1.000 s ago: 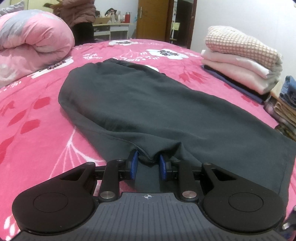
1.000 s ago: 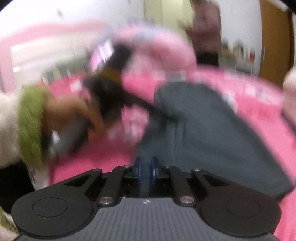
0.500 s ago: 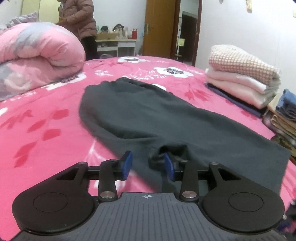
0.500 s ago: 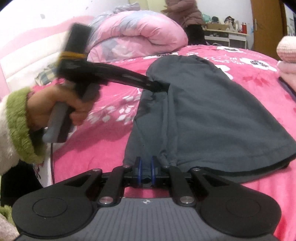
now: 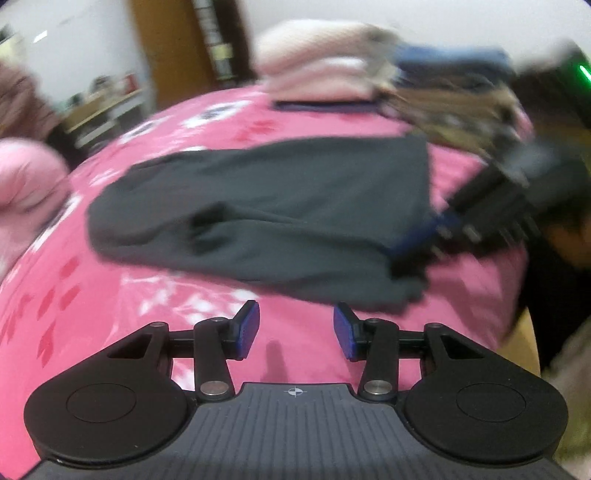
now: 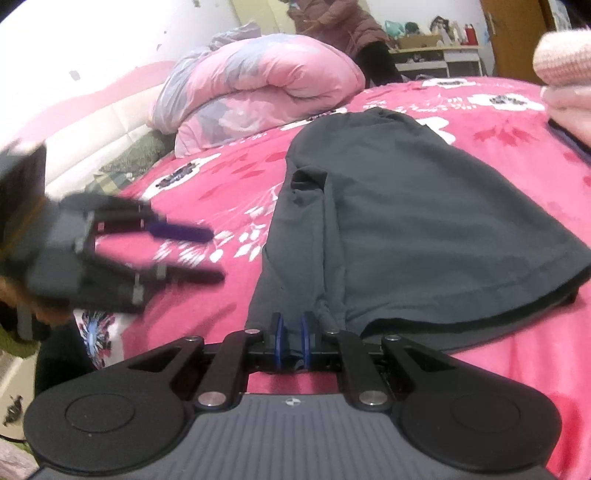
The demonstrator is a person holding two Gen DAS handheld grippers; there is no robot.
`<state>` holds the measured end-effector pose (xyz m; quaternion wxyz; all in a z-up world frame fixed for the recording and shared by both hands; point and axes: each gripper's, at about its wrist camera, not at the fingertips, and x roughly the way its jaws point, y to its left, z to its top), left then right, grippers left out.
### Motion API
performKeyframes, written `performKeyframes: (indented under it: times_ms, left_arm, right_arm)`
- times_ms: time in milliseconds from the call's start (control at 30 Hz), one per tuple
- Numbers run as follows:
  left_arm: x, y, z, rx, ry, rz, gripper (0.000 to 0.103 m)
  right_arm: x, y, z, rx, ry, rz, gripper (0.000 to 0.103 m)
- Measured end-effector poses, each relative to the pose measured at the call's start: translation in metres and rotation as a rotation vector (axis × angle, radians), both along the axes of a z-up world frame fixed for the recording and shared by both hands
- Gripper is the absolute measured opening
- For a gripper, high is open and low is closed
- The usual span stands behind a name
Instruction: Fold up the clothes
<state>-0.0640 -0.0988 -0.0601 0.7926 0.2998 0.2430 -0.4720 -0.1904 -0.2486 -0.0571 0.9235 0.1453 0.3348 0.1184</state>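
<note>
A bed (image 6: 498, 387) with a bright pink flowered cover fills both views. At its far end a rolled pink quilt (image 6: 266, 85) lies against the headboard side, and a person in a padded jacket (image 6: 332, 22) stands beyond it near a desk. A stack of folded clothes (image 5: 325, 74) sits along one edge of the bed, blurred in the left wrist view.

The dark grey garment (image 6: 406, 229) lies spread flat in the middle of the bed, one side turned over on itself in a long lengthwise fold, its hem nearest the right wrist camera.

The right hand-held gripper (image 6: 291, 343) has its blue pads pressed together on the near corner of the garment's hem, the cloth bunched between them. The left hand-held gripper (image 5: 295, 332) has its fingers spread wide apart and empty above the pink cover, just beside the garment's long edge and not touching it; in the right wrist view it appears as a blurred shape to the left of the cloth.
</note>
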Motion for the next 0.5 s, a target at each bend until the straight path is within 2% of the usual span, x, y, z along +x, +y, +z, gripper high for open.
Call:
performKeyframes:
  times_ms: [133,300,500]
  left_arm:
    - [-0.013,-0.010,-0.012,0.075,-0.047,-0.130,0.044]
    - [-0.009,-0.017,-0.018,0.124,-0.094,-0.230,0.044]
    - [-0.017,-0.024,-0.024,0.181,-0.217,-0.384,0.045]
  right_arm:
    - [0.004,-0.009,-0.001,0.051,0.021,-0.001,0.011]
    - [0.012,-0.020,-0.004,0.115,0.061,0.009,0.011]
    - [0.020,-0.033,-0.010,0.203,0.113,0.026,0.010]
